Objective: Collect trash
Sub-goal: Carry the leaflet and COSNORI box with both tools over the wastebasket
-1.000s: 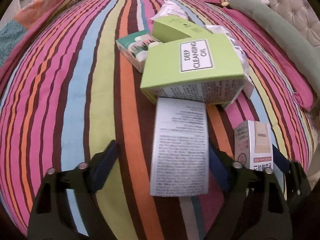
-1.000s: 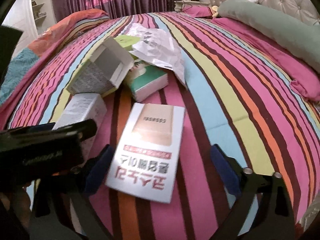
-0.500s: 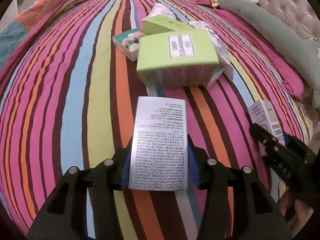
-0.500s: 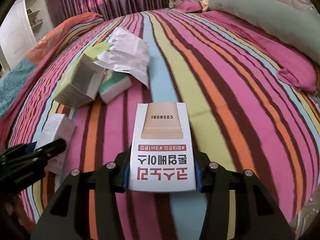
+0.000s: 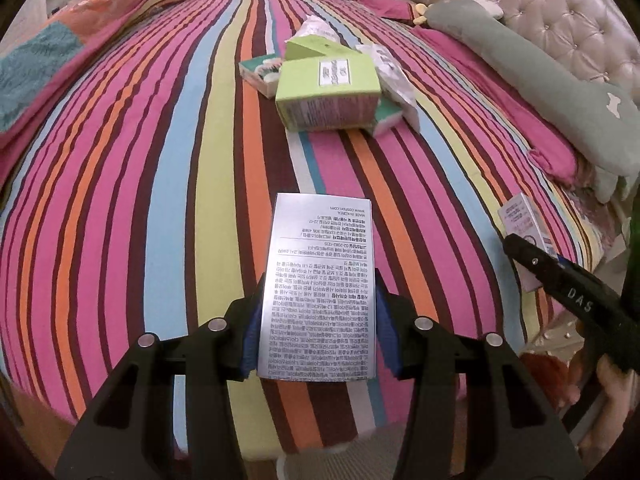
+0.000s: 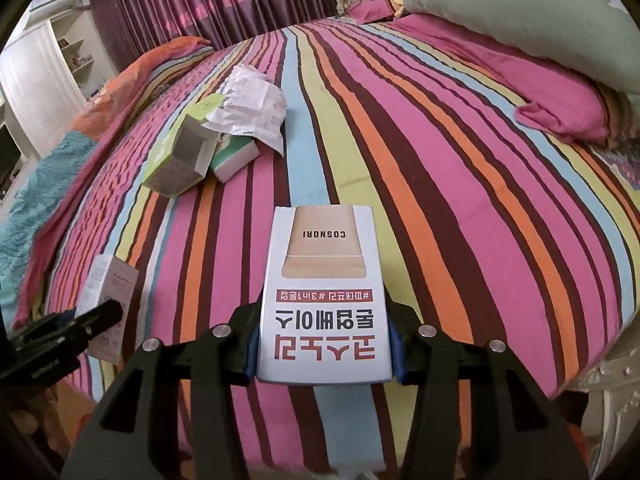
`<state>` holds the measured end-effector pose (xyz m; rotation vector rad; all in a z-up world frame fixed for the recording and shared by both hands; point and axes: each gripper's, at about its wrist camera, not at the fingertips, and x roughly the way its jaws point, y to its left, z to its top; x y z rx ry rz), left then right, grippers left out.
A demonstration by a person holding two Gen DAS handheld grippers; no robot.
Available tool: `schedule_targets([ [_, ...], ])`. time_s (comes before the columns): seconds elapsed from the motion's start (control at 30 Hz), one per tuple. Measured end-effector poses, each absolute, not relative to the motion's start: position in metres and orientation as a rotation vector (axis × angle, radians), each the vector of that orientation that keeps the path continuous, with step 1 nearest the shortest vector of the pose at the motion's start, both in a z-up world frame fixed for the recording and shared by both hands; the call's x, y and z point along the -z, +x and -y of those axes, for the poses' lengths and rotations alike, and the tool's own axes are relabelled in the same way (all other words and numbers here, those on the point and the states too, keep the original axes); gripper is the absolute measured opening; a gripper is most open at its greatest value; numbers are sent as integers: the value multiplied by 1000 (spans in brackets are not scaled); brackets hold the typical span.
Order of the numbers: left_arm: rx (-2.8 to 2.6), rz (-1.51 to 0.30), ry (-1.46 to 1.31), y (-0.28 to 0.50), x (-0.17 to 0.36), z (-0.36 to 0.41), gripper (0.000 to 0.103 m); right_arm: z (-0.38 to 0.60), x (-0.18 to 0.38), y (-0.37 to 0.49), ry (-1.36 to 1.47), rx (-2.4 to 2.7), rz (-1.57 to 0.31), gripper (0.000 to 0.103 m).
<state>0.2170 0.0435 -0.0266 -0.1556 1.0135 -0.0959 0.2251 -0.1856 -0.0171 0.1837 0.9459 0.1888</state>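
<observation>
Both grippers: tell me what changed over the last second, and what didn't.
The left gripper closed on the silver box and the right gripper closed on the white box; a second ago both boxes lay on the bed between open jaws. Both boxes have since been pulled back from the pile toward the bed's near edge. The green box, teal box and crumpled paper stayed put.

Dim indoor light, soft shadows, fisheye-bent edges, dark corners.
</observation>
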Motion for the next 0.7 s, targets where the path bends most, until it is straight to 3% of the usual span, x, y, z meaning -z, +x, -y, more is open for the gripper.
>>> schedule_targets([
  [0.7, 117, -1038, -133, 99, 30, -17, 47, 208, 7, 128, 183, -224, -962, 45],
])
